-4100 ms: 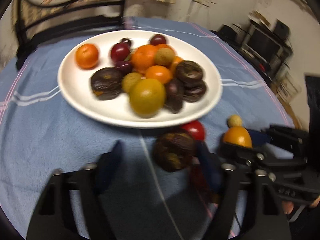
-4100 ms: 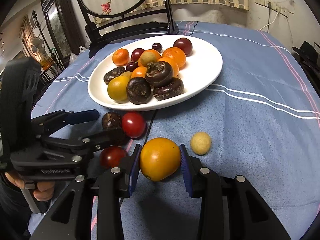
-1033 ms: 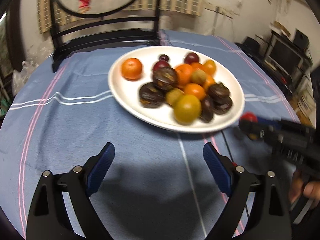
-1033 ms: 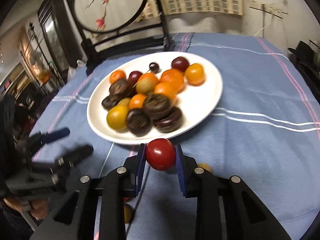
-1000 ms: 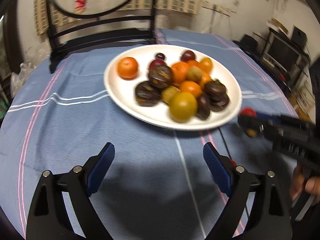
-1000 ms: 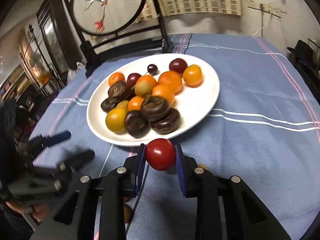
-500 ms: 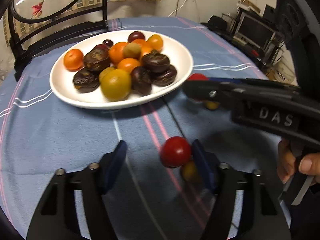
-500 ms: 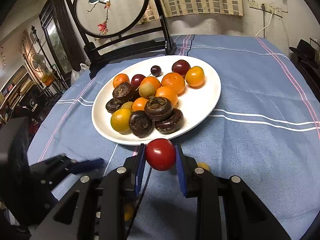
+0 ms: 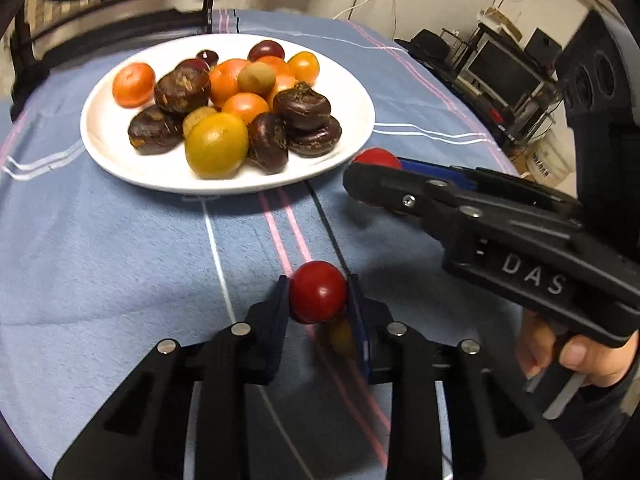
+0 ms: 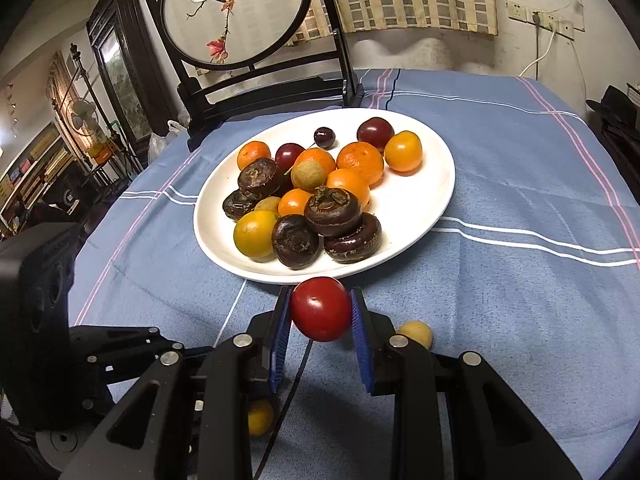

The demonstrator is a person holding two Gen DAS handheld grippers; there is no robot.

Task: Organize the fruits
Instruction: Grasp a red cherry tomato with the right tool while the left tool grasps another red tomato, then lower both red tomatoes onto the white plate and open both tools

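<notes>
Both tools are clenched on fruit. On my left tool (image 9: 318,296) I see a red tomato (image 9: 317,291) pinched between the pads, low over the blue cloth of the surface (image 9: 100,248), with a small yellow fruit (image 9: 340,336) blurred just behind it. My right tool (image 10: 320,312) grips a second red tomato (image 10: 320,308), held just short of the near rim of the white plate (image 10: 424,204). That plate carries a heap of oranges, dark water chestnuts, plums and a cherry. Beside the right tool a pale yellow fruit (image 10: 416,333) lies on the cloth; another yellow one (image 10: 260,416) sits lower left. Behind the plate stands a dark-framed round screen (image 10: 236,12).
</notes>
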